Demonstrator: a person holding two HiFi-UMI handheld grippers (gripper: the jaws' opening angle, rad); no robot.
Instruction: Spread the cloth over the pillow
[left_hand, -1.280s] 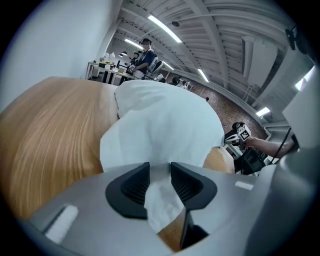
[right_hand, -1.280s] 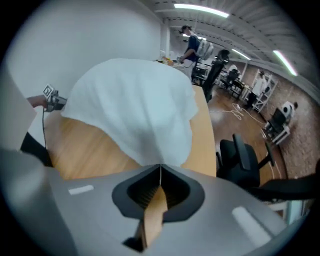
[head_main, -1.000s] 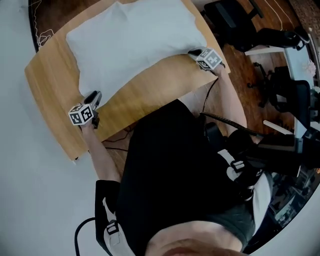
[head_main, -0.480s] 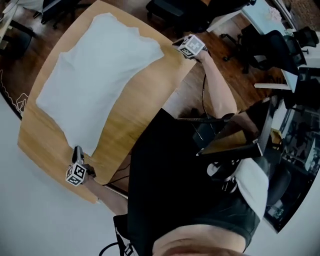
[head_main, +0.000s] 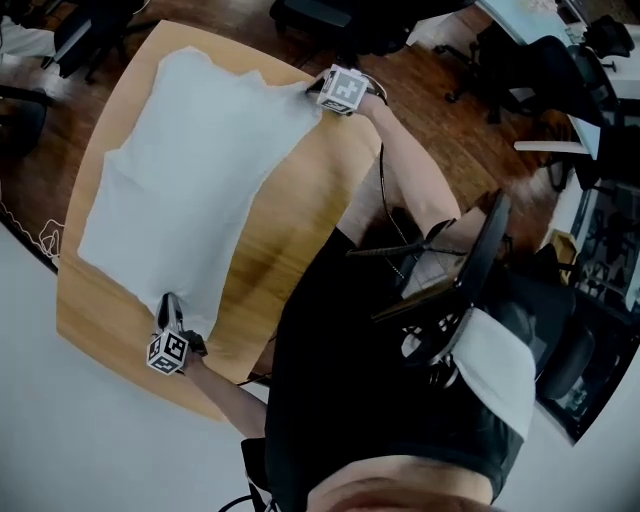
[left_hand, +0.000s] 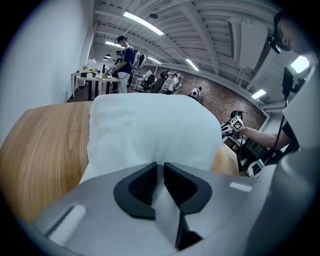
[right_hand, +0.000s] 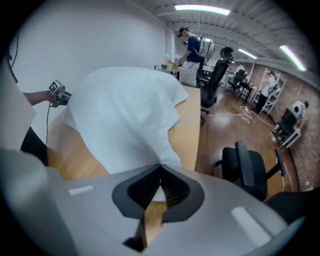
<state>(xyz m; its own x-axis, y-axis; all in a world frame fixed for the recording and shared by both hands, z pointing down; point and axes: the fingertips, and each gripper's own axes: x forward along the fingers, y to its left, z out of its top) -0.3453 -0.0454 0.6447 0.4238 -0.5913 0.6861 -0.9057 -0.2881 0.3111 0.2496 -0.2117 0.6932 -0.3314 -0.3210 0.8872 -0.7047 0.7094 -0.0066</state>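
A white cloth (head_main: 190, 170) lies spread over a soft bulge, the pillow, which it hides, on the wooden table (head_main: 290, 200). My left gripper (head_main: 170, 303) is at the cloth's near left corner. In the left gripper view its jaws (left_hand: 160, 172) are closing, with a narrow gap still showing and the cloth (left_hand: 150, 130) running into it. My right gripper (head_main: 313, 88) is at the cloth's far right corner. In the right gripper view it (right_hand: 160, 170) is shut on the cloth's edge (right_hand: 130, 120).
The table's rim runs close behind both grippers. Office chairs (right_hand: 250, 170) stand on the wood floor to the right. A white wall (head_main: 60, 440) flanks the table's left side. A person (left_hand: 125, 55) stands at desks far behind. A cable (head_main: 385, 200) hangs by the right arm.
The head view has swung round, so the table now sits at the upper left. Both grippers stay at their cloth corners, stretched farther apart, and the cloth lies flatter.
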